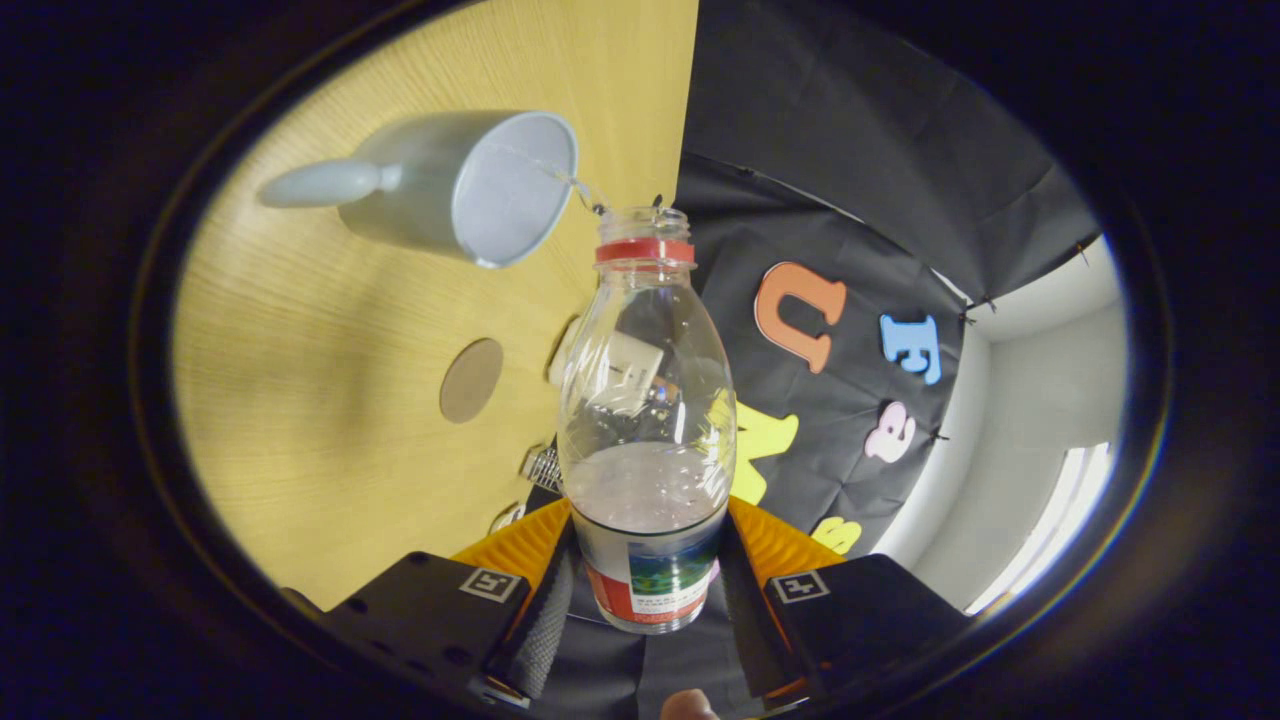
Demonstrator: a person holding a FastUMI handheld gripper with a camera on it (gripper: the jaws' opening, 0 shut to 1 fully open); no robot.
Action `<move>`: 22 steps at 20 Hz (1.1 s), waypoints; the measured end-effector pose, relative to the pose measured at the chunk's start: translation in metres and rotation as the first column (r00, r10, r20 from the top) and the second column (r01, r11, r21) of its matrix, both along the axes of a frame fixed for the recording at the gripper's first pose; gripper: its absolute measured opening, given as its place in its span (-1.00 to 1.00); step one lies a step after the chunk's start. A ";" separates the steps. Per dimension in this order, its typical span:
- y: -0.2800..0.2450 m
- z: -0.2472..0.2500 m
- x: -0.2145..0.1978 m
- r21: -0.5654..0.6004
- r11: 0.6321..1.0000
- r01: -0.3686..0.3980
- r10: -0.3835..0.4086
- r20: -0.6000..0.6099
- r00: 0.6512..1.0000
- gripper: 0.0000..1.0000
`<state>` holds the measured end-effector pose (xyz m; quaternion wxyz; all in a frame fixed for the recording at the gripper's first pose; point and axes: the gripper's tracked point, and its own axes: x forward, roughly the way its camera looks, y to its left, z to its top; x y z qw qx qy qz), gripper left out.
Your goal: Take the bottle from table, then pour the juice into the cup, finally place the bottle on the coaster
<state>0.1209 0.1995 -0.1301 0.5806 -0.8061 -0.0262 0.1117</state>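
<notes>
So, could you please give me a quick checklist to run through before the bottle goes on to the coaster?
1. Grip: tool has both fingers pressed on the bottle - ok.
2. Bottle mouth open and next to the cup rim, thin stream bridging them - ok.
3. Liquid left in the bottle - not ok, pour unfinished.
4. Cup on the table - ok.
5. Coaster bare, nothing on it - ok.
6. Cup fill level - cannot tell.
</notes>
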 end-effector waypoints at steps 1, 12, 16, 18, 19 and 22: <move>0.001 0.002 -0.003 -0.005 1.000 0.002 -0.002 0.003 1.000 0.52; 0.007 0.012 -0.003 -0.060 0.998 -0.011 0.013 0.026 1.000 0.52; 0.008 0.018 -0.004 -0.071 0.997 -0.013 0.016 0.048 0.999 0.52; 0.007 0.019 -0.003 -0.083 0.996 -0.010 0.015 0.054 0.998 0.52; 0.008 0.020 -0.003 -0.090 0.996 -0.010 0.015 0.056 0.998 0.52; 0.010 0.020 -0.003 -0.094 0.995 -0.016 0.021 0.054 0.998 0.52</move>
